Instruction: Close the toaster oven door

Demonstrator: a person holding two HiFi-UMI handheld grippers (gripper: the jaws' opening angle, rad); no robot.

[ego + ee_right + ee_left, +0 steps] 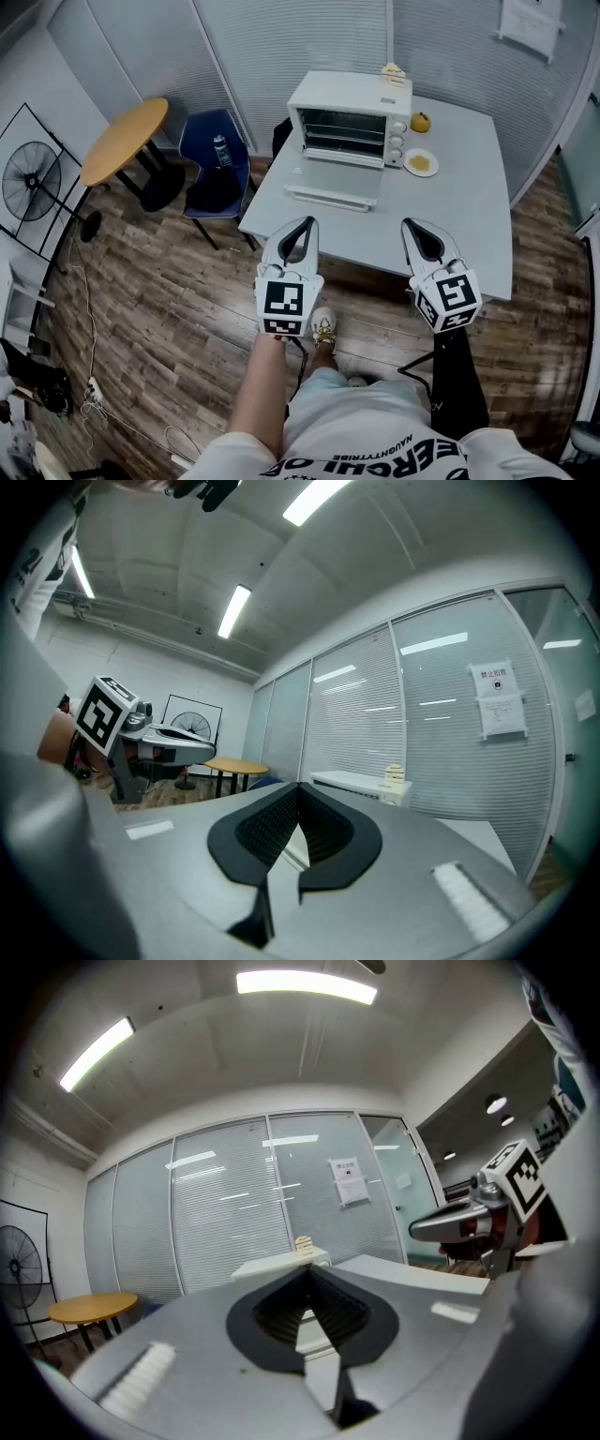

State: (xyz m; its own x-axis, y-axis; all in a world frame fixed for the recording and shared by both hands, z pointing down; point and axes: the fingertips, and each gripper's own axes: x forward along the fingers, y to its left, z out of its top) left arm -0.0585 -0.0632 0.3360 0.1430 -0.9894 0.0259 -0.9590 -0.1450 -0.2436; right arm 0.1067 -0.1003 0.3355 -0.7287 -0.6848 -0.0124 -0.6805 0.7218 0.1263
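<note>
A white toaster oven (pixel 347 117) stands at the far side of the pale grey table (pixel 469 216). Its glass door (pixel 336 180) hangs fully open, lying flat toward me with the handle at the near edge. My left gripper (pixel 302 223) is held off the table's near edge, just short of the door, jaws shut on nothing. My right gripper (pixel 415 225) sits level with it to the right, also shut and empty. The left gripper view shows its own closed tips (pixel 307 1274) with the oven's top (pixel 281 1262) behind. In the right gripper view the closed tips (pixel 298 787) point toward the oven (pixel 361 782).
A small plate of food (pixel 420 162) and an orange (pixel 420 121) lie right of the oven; a small stacked item (pixel 394 71) rests on top. A blue chair (pixel 214 155), a round wooden table (pixel 125 139) and a floor fan (pixel 33 183) stand left. Blinded glass walls enclose the back.
</note>
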